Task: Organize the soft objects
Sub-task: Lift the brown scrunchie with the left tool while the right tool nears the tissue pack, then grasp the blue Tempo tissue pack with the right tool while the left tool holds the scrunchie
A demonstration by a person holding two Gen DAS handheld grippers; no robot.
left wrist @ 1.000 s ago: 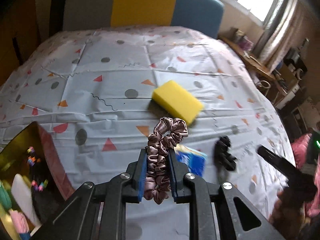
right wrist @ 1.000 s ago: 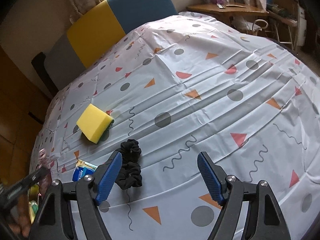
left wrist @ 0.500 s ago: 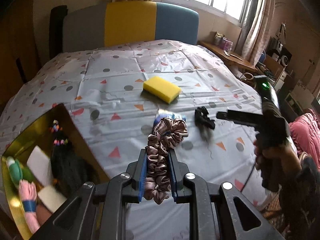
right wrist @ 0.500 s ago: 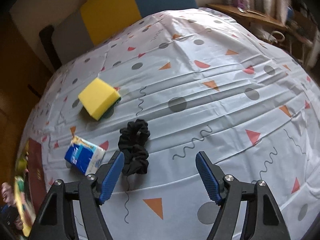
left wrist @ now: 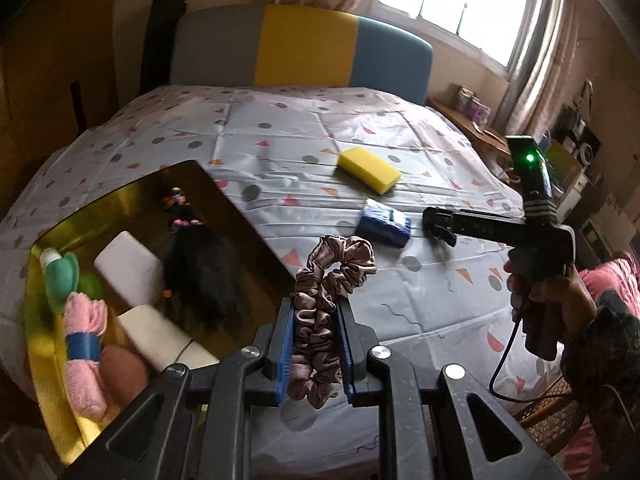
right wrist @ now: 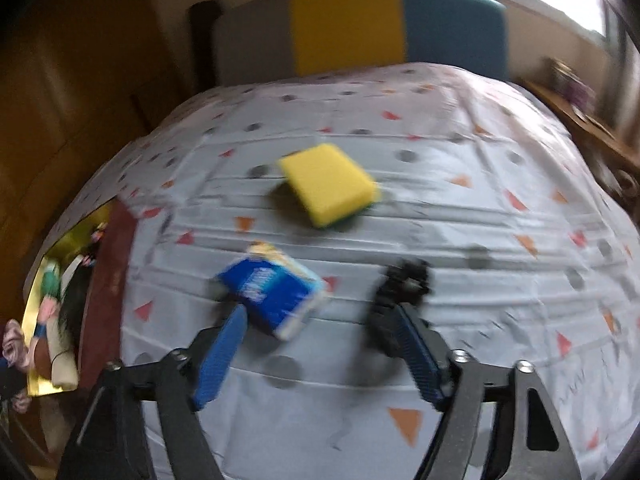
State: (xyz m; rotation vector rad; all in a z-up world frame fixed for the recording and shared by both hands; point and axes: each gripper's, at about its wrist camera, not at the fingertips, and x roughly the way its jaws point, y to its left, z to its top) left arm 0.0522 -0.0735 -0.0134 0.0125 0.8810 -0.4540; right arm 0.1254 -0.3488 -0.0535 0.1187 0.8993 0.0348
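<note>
Two grippers are seen: the left gripper (left wrist: 316,354) is clamped on the pink scrunchie (left wrist: 326,304), the gold box (left wrist: 52,360) lying lower-left; the right gripper (right wrist: 320,354) is opening, empty.

Two scrunchies, one mauve (left wrist: 326,312) and one black (right wrist: 402,294), one yellow sponge (right wrist: 328,184), one blue tissue pack (right wrist: 276,290).

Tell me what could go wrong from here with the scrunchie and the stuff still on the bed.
The pink scrunchie hangs loosely out of the shut left hand-held gripper, so it could snag on the gold box rim. The right hand-held gripper, jaws opening, sits between the tissue pack and black scrunchie; it may catch both or nudge one away.
</note>
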